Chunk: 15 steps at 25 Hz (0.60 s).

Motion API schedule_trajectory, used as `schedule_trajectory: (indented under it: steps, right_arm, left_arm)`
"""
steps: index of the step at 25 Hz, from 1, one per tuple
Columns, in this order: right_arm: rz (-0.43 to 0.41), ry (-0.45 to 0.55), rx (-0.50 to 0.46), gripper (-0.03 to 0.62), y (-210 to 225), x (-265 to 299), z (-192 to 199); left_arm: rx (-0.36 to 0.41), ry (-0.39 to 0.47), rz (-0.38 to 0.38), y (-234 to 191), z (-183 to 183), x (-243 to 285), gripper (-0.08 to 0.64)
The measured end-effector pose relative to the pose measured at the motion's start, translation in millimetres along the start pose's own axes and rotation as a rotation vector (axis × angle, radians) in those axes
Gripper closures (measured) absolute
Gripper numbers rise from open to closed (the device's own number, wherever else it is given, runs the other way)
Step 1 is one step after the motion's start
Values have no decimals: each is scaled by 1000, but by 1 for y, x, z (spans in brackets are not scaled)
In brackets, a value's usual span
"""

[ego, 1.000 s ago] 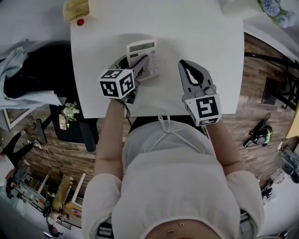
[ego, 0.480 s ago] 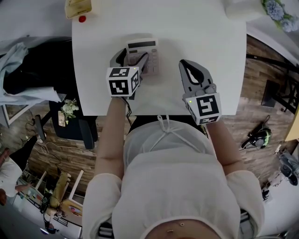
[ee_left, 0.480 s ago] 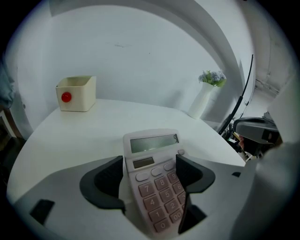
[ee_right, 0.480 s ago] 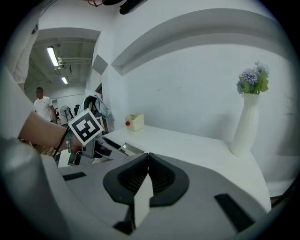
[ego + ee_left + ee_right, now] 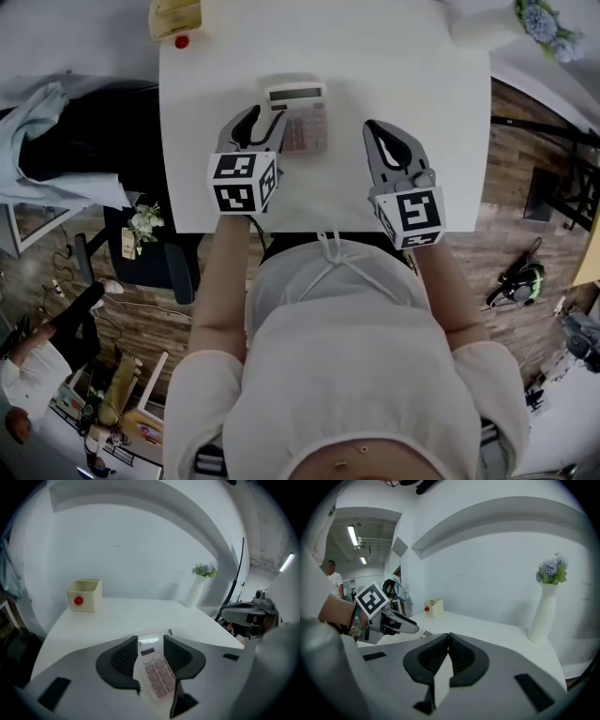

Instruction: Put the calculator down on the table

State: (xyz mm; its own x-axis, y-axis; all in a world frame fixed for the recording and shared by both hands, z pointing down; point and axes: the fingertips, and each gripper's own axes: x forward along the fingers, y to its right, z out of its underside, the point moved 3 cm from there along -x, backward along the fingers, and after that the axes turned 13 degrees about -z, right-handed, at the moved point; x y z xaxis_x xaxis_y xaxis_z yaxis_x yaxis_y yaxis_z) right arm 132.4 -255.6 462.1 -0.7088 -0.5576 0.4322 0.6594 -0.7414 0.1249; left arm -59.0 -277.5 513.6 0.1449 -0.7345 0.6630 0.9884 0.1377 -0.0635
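**White table (image 5: 394, 56), calculator (image 5: 302, 120) lying flat on it**

Cream in colour, a small box (image 5: 176, 19) with a red dot is set at the far left corner of the table. The left gripper (image 5: 266, 118) is held low over the table near its front edge, and its jaws are spread apart with a clear gap between them. The calculator is seen lying flat on the table, keys up and display at the far end. From the left gripper view it is framed in the gap between the parted jaws, though whether either jaw touches its edge cannot be told. Further right, apart from the calculator, the right gripper (image 5: 373, 131) is held with its jaws pressed together, and nothing is caught between them. At the far right corner a white vase (image 5: 483, 23) of pale flowers is placed.
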Motion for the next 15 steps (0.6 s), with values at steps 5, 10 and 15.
schedule_trajectory:
  steps: [5, 10, 15]
  right_arm:
    - [40, 40, -16, 586, -5, -14, -19]
    - [91, 95, -9, 586, -6, -31, -39]
    - [126, 165, -55, 587, -15, -53, -67]
  left_arm:
    - [41, 152, 37, 7, -41, -43, 456]
    - [87, 286, 75, 16, -74, -85, 529]
    - [99, 383, 99, 14, -98, -123, 541]
